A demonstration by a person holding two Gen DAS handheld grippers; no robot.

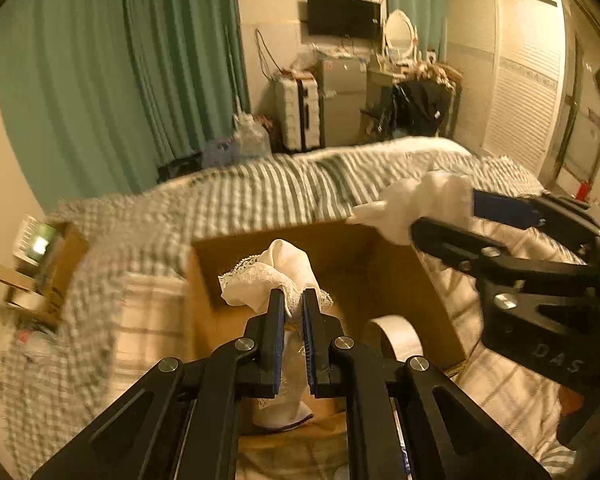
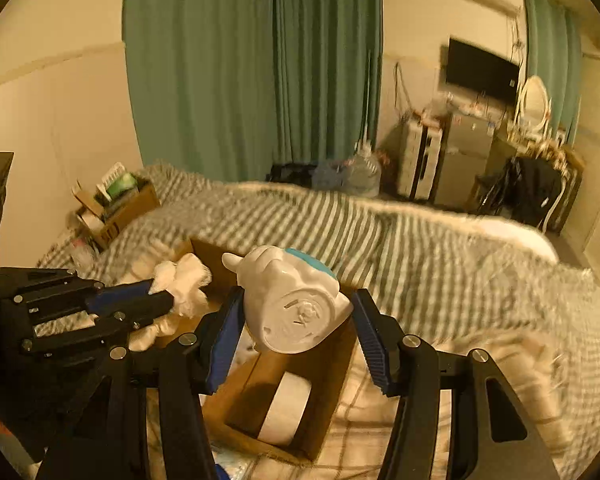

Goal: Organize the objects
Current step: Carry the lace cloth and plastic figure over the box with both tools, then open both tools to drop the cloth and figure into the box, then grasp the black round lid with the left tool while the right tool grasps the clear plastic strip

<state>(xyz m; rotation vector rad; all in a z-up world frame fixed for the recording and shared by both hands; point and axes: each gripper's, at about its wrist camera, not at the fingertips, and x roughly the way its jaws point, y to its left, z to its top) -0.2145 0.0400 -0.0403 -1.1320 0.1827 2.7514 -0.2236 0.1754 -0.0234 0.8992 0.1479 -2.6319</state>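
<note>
A bed spread with a green-and-white striped blanket fills the middle of both views, with green curtains hanging behind it and a wall-mounted television further back beside an oval mirror. On the bed sits an open cardboard box, its brown walls upright and its mouth facing up; a roll of white tape stands inside it against the near wall. A second, smaller cardboard box stuffed with odds and ends rests at the far left edge of the bed by the wall. The right claw hovers above the open box with its blue-padded fingers spread around a white ceramic figurine that has a teal patch on top; the left pad touches the figurine's side, while a narrow gap shows by the right pad, so whether it is truly gripped cannot be told. The figurine lies tilted, its stamped base turned toward the camera, directly over the box opening. The left claw is clenched on a white lace-edged cloth, which bunches up above the fingertips and hangs down between them over the box's near left part, just beside the figurine in the right wrist view.
</note>
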